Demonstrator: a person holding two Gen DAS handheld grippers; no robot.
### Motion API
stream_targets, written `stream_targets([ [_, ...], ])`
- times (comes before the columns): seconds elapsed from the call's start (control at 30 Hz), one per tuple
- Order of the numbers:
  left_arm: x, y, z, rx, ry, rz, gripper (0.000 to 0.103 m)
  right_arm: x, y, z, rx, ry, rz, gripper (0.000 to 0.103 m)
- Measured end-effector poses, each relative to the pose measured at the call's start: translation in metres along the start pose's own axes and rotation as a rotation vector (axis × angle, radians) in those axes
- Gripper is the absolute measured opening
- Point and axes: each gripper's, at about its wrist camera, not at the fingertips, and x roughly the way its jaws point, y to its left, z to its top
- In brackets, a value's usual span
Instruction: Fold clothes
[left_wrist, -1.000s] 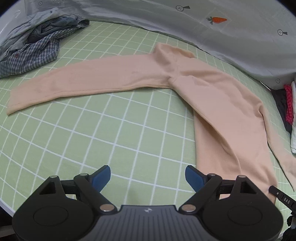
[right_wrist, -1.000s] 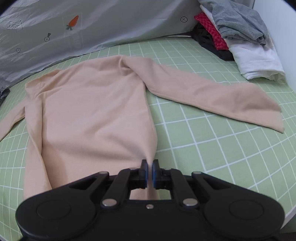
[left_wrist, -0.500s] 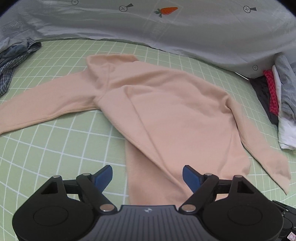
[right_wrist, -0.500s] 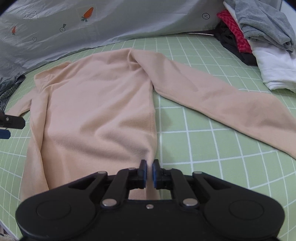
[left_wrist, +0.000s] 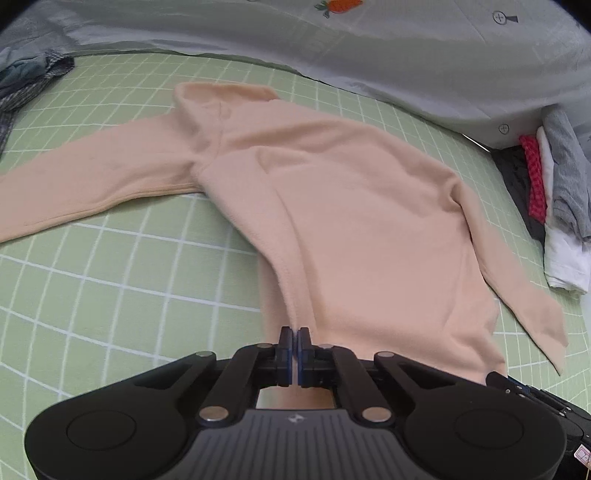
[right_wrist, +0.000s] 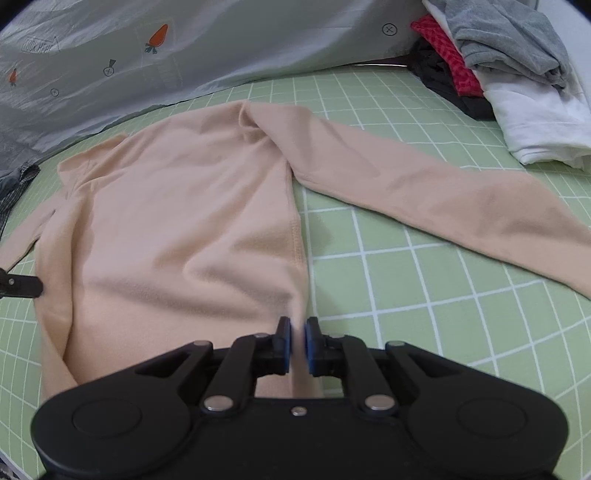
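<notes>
Between the jaws of the left gripper (left_wrist: 296, 345) a pinch of the peach sweater (left_wrist: 351, 229) is now held at its bottom hem, at the corner where the side seam runs down. These jaws have just been closing: a second ago they stood wide apart over bare green sheet, and the sweater has since been brought under them. The right gripper (right_wrist: 297, 345) is likewise clamped on the hem's other corner, a thin fold of cloth showing between its blue pads, as it was earlier. With both bottom corners taken, the hem can probably be lifted and carried up toward the collar, or the body smoothed first.

Ahead of the jaws the sweater is spread flat on the green checked sheet (left_wrist: 122, 280), collar farthest away, one sleeve stretched out to each side. Open sheet is left beyond each sleeve and in front of the hem. Farther off, a grey quilt (right_wrist: 184, 48) closes the far edge; a pile of clothes (right_wrist: 517, 85) lies past the right-hand sleeve and a checked garment (left_wrist: 29, 77) past the left-hand one, so wide swings should be kept short of both.
</notes>
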Motion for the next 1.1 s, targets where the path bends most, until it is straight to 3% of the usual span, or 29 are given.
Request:
stream_targets([
  [0.23, -0.030, 0.080, 0.005, -0.071, -0.038, 0.140, 0.000, -0.007, 0.007, -0.010, 0.096, 0.009, -0.061, 0.009],
  [0.27, -0.033, 0.087, 0.005, -0.088, -0.042, 0.132, 0.000, -0.008, 0.009, -0.012, 0.108, 0.010, -0.068, 0.011],
  [0.33, -0.037, 0.095, 0.002, -0.110, -0.041, 0.108, 0.003, -0.011, 0.011, -0.016, 0.139, 0.010, -0.080, 0.031],
  [0.4, -0.037, 0.092, -0.004, -0.096, -0.022, 0.081, 0.027, -0.014, 0.013, -0.020, 0.169, 0.008, -0.089, 0.046],
  [0.47, -0.032, 0.083, -0.015, -0.052, 0.003, 0.057, 0.033, -0.016, 0.016, -0.024, 0.189, 0.008, -0.100, 0.050],
  [0.53, -0.026, 0.073, -0.027, -0.011, 0.031, 0.033, 0.034, -0.018, 0.020, -0.028, 0.199, 0.010, -0.108, 0.055],
  [0.6, -0.020, 0.067, -0.035, 0.016, 0.058, 0.013, 0.034, -0.020, 0.024, -0.031, 0.192, 0.013, -0.109, 0.053],
  [0.67, -0.016, 0.061, -0.042, 0.051, 0.076, -0.006, 0.034, -0.023, 0.028, -0.035, 0.175, 0.014, -0.109, 0.042],
  [0.73, -0.013, 0.056, -0.047, 0.075, 0.086, -0.015, 0.033, -0.026, 0.029, -0.039, 0.172, 0.016, -0.102, 0.020],
  [0.77, -0.011, 0.055, -0.048, 0.082, 0.090, -0.010, 0.033, -0.027, 0.028, -0.040, 0.180, 0.017, -0.095, 0.015],
  [0.87, -0.006, 0.050, -0.053, 0.104, 0.100, 0.007, 0.031, -0.031, 0.027, -0.046, 0.195, 0.018, -0.078, 0.014],
  [0.97, -0.005, 0.051, -0.059, 0.094, 0.097, -0.019, 0.000, -0.036, 0.031, -0.052, 0.181, 0.023, -0.068, 0.013],
  [1.1, -0.011, 0.054, -0.065, 0.087, 0.087, -0.021, 0.000, -0.042, 0.035, -0.057, 0.162, 0.037, -0.047, 0.012],
])
